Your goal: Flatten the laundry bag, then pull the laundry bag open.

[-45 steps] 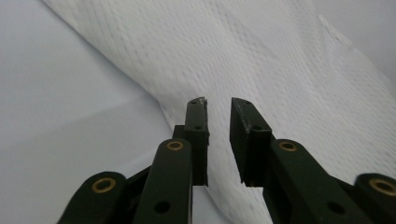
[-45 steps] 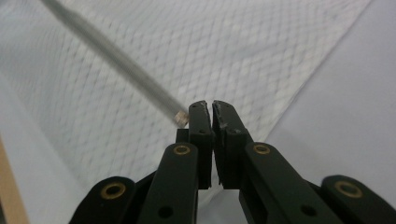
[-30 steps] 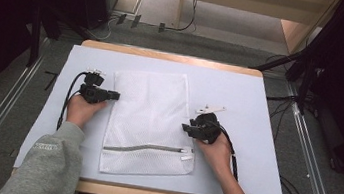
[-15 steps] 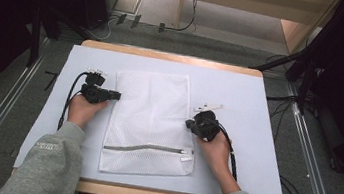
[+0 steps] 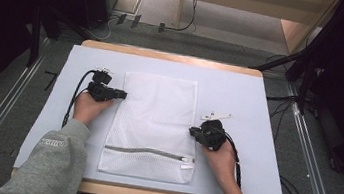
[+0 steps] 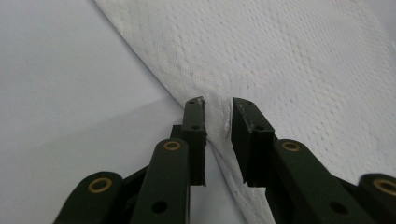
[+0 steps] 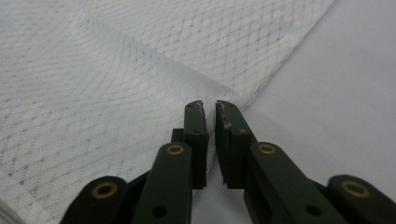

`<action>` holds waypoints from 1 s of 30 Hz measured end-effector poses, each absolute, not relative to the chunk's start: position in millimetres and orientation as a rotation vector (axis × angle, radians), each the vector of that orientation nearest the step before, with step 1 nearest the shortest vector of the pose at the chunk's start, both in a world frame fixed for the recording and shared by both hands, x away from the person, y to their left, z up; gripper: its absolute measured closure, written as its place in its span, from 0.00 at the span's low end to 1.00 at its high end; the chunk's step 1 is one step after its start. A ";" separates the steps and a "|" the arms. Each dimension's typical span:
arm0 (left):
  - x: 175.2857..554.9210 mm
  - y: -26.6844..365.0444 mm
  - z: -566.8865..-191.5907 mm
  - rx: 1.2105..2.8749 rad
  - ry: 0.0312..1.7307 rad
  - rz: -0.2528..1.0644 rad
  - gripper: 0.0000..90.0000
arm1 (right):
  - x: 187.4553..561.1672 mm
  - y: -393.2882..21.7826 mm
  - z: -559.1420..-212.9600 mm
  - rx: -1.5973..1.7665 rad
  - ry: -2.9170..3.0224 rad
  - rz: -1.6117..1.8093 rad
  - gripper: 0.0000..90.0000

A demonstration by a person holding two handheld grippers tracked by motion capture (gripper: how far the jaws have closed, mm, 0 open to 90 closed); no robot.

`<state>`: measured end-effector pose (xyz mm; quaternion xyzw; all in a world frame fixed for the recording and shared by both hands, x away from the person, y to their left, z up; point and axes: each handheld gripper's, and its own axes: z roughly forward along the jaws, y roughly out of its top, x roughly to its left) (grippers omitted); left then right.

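I have the white mesh laundry bag lying flat mid-table on the pale sheet, zipper end at 6 o'clock. My left gripper sits at the bag's 9 o'clock edge, its jaws just eased apart, narrow, with a ridge of mesh between them. My right gripper at 3 o'clock pinches the opposite edge nearly closed, having just loosened slightly; opposite holds should let me fold it evenly.

No legible text or labels anywhere
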<state>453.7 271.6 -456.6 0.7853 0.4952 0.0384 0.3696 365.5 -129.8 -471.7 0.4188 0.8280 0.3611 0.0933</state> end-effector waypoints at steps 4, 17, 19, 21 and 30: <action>448.4 272.7 -446.9 2.011 1.249 0.081 0.76 | 363.5 -134.4 -467.0 1.238 2.454 1.109 0.87; 410.7 256.1 -421.7 2.068 1.141 0.031 0.56 | 340.0 -148.1 -451.7 1.214 2.494 1.252 0.75; 405.6 254.0 -420.1 2.064 1.133 0.024 0.54 | 336.0 -149.0 -452.2 1.205 2.512 1.252 0.74; 400.8 252.5 -419.0 2.067 1.123 0.022 0.53 | 332.3 -149.4 -451.8 1.192 2.520 1.248 0.74; 378.2 241.1 -414.7 2.088 1.066 0.032 0.48 | 314.8 -148.2 -452.8 1.153 2.567 1.244 0.80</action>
